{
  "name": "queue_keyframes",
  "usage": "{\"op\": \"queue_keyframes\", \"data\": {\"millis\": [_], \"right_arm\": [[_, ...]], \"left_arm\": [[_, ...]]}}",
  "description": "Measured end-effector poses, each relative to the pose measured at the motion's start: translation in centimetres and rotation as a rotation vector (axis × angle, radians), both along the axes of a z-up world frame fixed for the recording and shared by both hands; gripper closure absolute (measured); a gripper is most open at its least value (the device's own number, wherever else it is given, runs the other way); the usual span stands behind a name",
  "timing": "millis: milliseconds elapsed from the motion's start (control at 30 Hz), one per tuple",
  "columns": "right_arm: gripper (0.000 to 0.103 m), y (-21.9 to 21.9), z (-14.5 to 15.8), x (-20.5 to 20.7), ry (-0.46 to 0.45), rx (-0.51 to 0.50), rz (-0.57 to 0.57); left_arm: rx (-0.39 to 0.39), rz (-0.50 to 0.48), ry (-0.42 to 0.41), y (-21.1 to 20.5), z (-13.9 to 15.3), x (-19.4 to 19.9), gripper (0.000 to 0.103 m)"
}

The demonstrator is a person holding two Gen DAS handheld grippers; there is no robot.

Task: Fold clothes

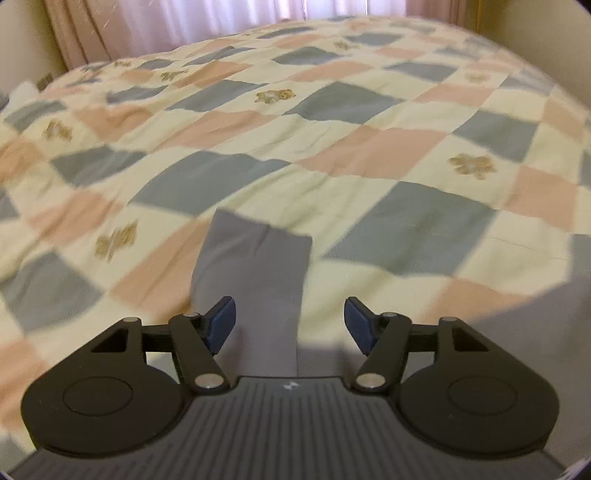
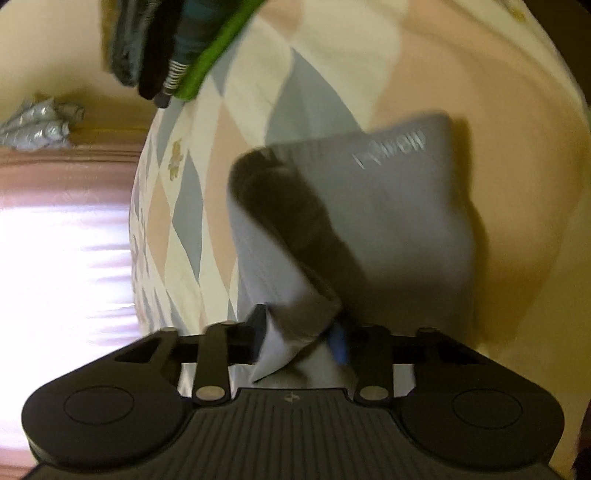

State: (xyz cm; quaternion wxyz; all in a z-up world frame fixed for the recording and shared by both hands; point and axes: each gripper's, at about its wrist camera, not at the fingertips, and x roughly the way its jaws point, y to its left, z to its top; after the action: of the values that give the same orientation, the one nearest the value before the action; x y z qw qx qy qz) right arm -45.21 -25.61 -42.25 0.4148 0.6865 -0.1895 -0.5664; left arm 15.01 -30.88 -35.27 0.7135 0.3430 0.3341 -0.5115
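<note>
surface: a bed under a checked quilt (image 1: 369, 147) of cream, pink and grey-blue squares with small bear prints.
room: pink curtains (image 1: 92, 33) over a bright window past the far edge of the bed.
garment: a grey garment (image 2: 388, 206) with pale lettering, partly on the quilt, one corner lifted.
left tongs (image 1: 290, 321): apart, over a grey strip of cloth, not pressing it.
right tongs (image 2: 301, 332): clamped on a bunched corner of the grey garment.
edges: a stack of folded clothes (image 2: 166, 48) near the bed's edge.
open room: bare quilt ahead of the left tongs.
</note>
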Motion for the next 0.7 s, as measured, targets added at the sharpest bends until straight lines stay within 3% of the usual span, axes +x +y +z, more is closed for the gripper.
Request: {"op": "queue_keyframes", "data": {"millis": [100, 133, 167, 200, 233, 300, 433, 533, 633, 700], "right_arm": [[0.076, -0.4, 0.2, -0.6, 0.032, 0.008, 0.002], [0.077, -0.6, 0.1, -0.8, 0.036, 0.016, 0.006], [0.078, -0.8, 0.2, -1.0, 0.045, 0.020, 0.010], [0.079, -0.9, 0.2, -1.1, 0.054, 0.024, 0.014], [0.080, -0.9, 0.4, -1.2, 0.064, 0.026, 0.019], [0.085, -0.8, 0.7, -1.5, 0.079, 0.021, 0.031], [0.091, -0.9, 2.5, -2.3, 0.119, -0.013, 0.083], [0.092, -0.6, 4.3, -4.0, 0.168, -0.039, 0.083], [0.092, -0.3, 4.9, -5.9, 0.213, -0.020, 0.066], [0.091, 0.2, 4.0, -6.7, 0.210, 0.033, 0.051]], "left_arm": [[0.109, -0.051, -0.094, -3.6, -3.7, -0.5, 0.045], [0.151, -0.066, -0.139, -4.4, -5.0, -0.6, 0.058], [0.183, -0.075, -0.180, -4.7, -6.1, -0.5, 0.088], [0.189, -0.074, -0.207, -4.6, -6.6, -0.3, 0.102], [0.171, -0.055, -0.216, -4.0, -6.4, 0.2, 0.100], [0.078, 0.045, -0.148, -1.9, -3.9, 2.3, 0.101], [-0.152, 0.326, 0.046, 6.3, 3.6, 8.8, 0.101], [-0.229, 0.521, 0.178, 13.7, 6.1, 13.8, 0.101], [-0.191, 0.681, 0.354, 18.9, 2.9, 17.5, 0.100], [-0.210, 0.778, 0.532, 21.4, -0.2, 19.1, 0.100]]}}
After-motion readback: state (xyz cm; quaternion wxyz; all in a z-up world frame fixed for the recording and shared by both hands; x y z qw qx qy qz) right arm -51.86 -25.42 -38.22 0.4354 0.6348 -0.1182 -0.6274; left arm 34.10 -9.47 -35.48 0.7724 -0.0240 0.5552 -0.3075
